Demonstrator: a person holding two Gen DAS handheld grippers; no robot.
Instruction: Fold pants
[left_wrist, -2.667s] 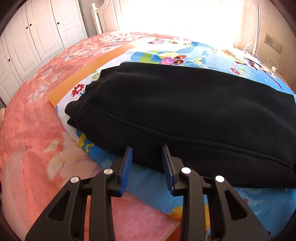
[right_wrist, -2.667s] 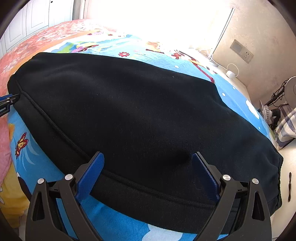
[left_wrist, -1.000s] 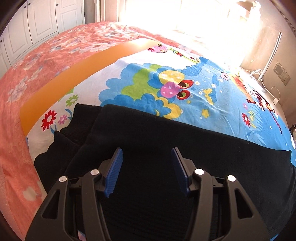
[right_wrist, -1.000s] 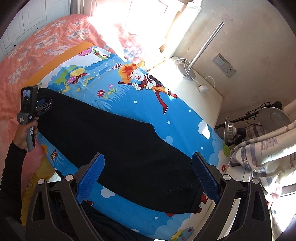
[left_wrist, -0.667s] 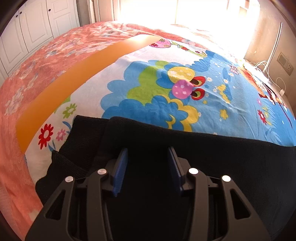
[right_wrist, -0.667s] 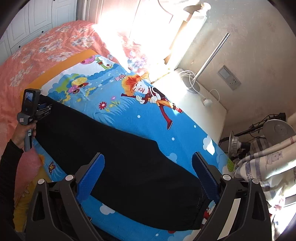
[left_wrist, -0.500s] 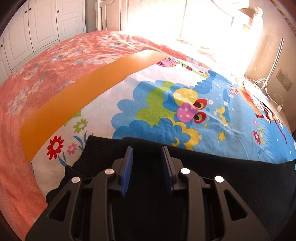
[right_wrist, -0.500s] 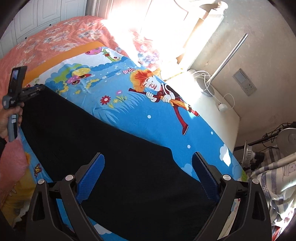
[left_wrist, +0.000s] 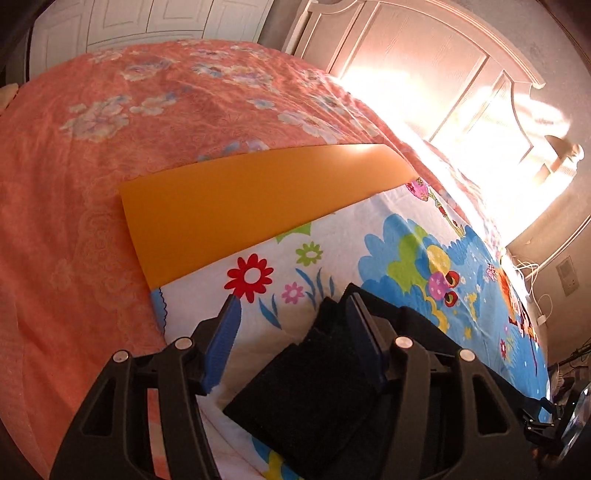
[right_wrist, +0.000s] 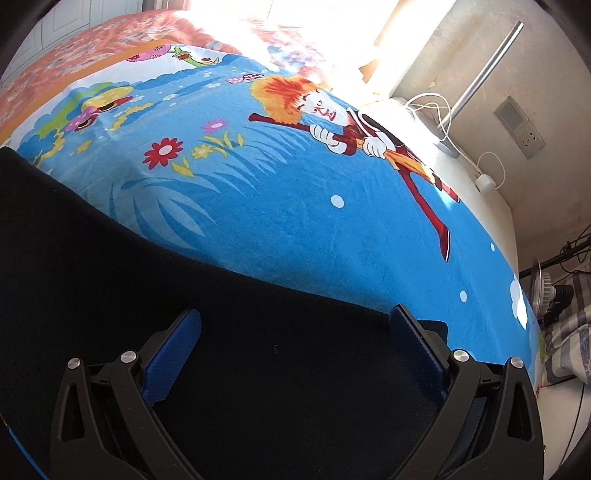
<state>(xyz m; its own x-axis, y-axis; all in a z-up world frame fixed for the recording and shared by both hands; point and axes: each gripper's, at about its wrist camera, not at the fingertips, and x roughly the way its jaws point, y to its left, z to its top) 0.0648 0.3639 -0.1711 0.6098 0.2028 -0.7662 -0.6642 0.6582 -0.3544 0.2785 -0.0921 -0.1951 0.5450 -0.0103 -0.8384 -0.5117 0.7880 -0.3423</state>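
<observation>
The black pants (left_wrist: 314, 391) lie flat on a cartoon-print sheet (left_wrist: 399, 251) on the bed. In the left wrist view my left gripper (left_wrist: 291, 306) is open, low over the waistband end, with that end's corner between its blue pads. In the right wrist view the pants (right_wrist: 258, 369) fill the lower half. My right gripper (right_wrist: 295, 321) is wide open and empty, low over the cloth near the pants' far edge.
An orange band (left_wrist: 240, 206) borders the sheet, with a pink floral bedspread (left_wrist: 110, 110) beyond it. A headboard (left_wrist: 406, 55) stands at the back. A white bedside top (right_wrist: 454, 166) with cables and a lamp pole is at the right, and a fan (right_wrist: 543, 288) on the floor.
My left gripper has opened wider and swung left to the waistband corner. My right gripper has dropped from high above the bed to just over the pants, still wide open.
</observation>
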